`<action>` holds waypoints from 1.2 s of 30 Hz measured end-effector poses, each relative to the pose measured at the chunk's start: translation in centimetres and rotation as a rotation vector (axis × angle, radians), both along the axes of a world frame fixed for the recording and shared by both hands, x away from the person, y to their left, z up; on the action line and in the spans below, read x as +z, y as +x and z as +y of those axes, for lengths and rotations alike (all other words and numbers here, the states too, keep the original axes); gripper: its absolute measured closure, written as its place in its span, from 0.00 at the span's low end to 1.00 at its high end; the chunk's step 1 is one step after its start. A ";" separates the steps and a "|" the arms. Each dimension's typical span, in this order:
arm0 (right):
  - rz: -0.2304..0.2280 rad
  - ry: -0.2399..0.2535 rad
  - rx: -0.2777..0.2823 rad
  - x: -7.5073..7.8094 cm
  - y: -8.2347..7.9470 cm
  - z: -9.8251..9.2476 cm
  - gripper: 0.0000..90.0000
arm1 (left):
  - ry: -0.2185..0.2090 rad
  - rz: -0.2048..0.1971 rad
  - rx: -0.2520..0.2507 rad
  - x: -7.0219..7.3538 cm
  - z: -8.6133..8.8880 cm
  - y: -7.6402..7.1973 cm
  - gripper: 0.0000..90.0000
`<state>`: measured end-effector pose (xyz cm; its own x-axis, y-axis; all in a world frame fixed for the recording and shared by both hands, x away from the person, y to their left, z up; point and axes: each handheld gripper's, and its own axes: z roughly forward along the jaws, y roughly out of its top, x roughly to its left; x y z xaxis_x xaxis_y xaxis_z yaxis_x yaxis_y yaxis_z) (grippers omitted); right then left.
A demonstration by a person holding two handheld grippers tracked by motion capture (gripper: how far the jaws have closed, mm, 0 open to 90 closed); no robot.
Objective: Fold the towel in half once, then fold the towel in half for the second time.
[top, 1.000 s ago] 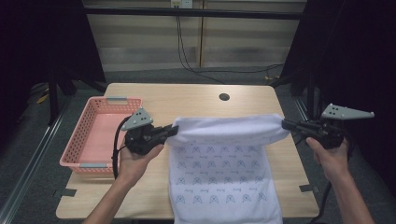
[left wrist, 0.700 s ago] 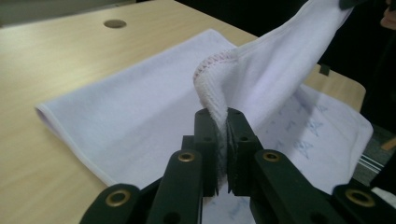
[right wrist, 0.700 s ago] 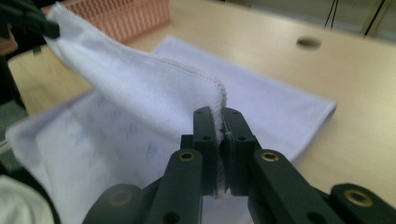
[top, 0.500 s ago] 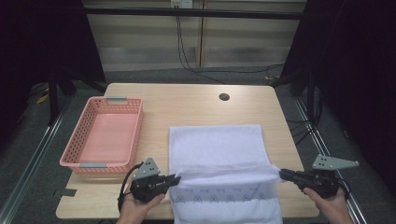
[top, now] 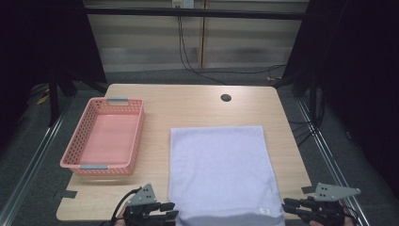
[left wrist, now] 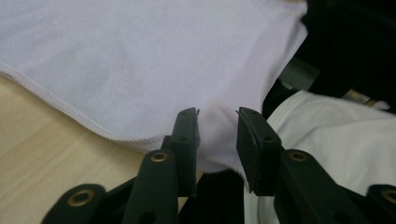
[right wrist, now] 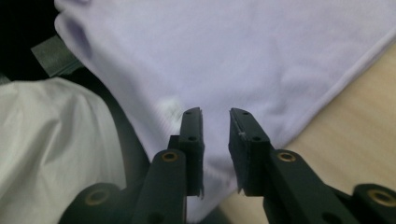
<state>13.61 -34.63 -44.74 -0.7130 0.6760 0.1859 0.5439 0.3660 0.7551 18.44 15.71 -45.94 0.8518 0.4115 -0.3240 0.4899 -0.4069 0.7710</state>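
White cloth [top: 221, 174] flat beside pink basket [top: 106, 136], left hand-held gripper [left wrist: 217, 121] and right hand-held gripper [right wrist: 215, 119] just parted, cloth hem between.

Towel [top: 221, 172] pale lilac, plain; basket [top: 77, 162] pink; table [top: 188, 106] lt wood.

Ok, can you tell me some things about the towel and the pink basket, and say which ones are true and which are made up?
1. The white towel lies spread flat on the table. True.
2. The pink basket has the towel inside it. False: the basket is empty and the towel lies beside it.
3. The left gripper is squeezing the towel tight. False: its jaws have just been opening, with a gap between them at the towel's near edge.
4. The right gripper is at the towel's near edge too. True.
5. The basket sits on top of the towel. False: they lie apart.
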 end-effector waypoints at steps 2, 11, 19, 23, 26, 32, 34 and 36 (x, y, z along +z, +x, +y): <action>-0.014 0.025 -0.019 0.1 1.4 0.6 0.80 | 0.018 -0.027 0.026 0.3 -0.4 1.2 0.73; -0.047 -0.006 -0.026 -0.3 8.5 3.7 0.68 | 0.123 -0.031 0.106 -1.8 -3.8 9.5 0.68; 0.022 -0.099 -0.063 -3.0 14.9 5.3 0.59 | 0.177 -0.018 0.151 -2.5 -5.3 13.7 0.65; 0.035 -0.173 -0.073 -4.3 16.3 6.0 0.58 | 0.237 -0.038 0.178 -3.3 -5.4 14.4 0.65; 0.039 -0.161 -0.052 -4.9 16.1 5.8 0.58 | 0.258 -0.052 0.157 -3.6 -5.1 14.1 0.65; 0.041 -0.189 -0.038 -4.8 14.6 5.7 0.58 | 0.258 -0.097 0.136 -3.8 -4.7 12.9 0.74; 0.040 -0.187 -0.031 -4.8 13.7 5.7 0.58 | 0.238 -0.088 0.129 -3.9 -4.5 12.5 0.74; 0.052 -0.179 -0.024 -4.7 12.9 5.7 0.58 | 0.241 -0.085 0.125 -3.9 -4.5 12.1 0.75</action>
